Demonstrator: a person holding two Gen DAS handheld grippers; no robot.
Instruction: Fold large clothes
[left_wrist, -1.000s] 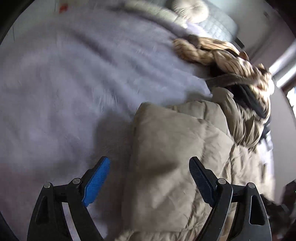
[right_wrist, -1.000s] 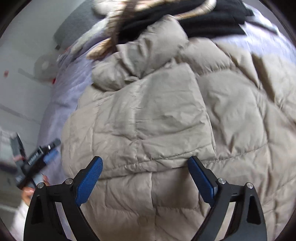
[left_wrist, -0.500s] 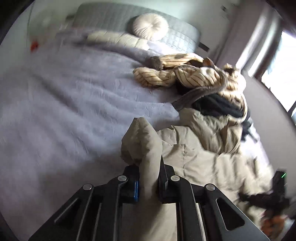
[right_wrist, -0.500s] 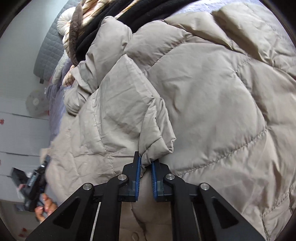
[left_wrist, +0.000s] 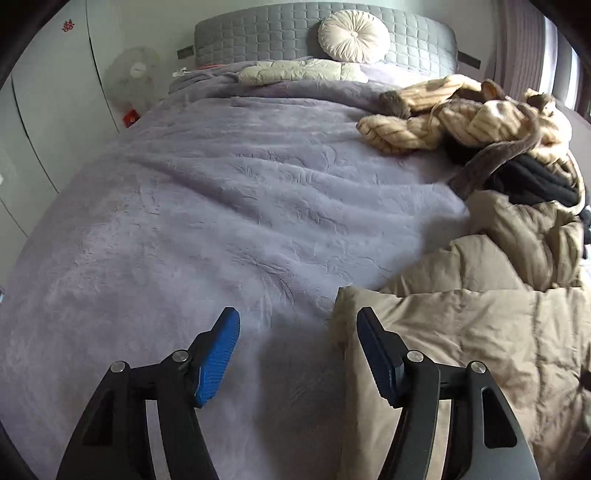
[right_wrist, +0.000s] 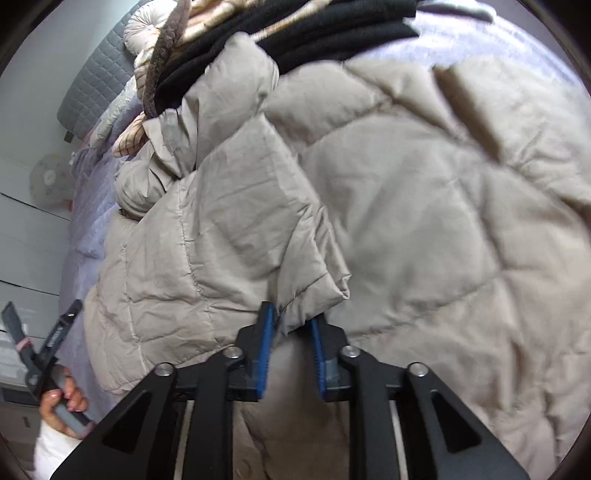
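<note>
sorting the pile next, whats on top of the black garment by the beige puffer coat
A striped tan fleece garment and a brown furry strip lie over the black garment. Its lower edge is tucked behind the puffer coat, so what lies beneath stays hidden.

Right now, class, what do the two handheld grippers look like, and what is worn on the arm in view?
Both the left gripper and right gripper have black triangular cut-out frames, silver pivot pins and ribbed blue pads. The sleeve is white.

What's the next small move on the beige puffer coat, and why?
Probably finish releasing with the right gripper: its jaws have just been opening, but a fold of the beige quilted puffer coat sits between them. The left gripper is already open and off the coat.
</note>
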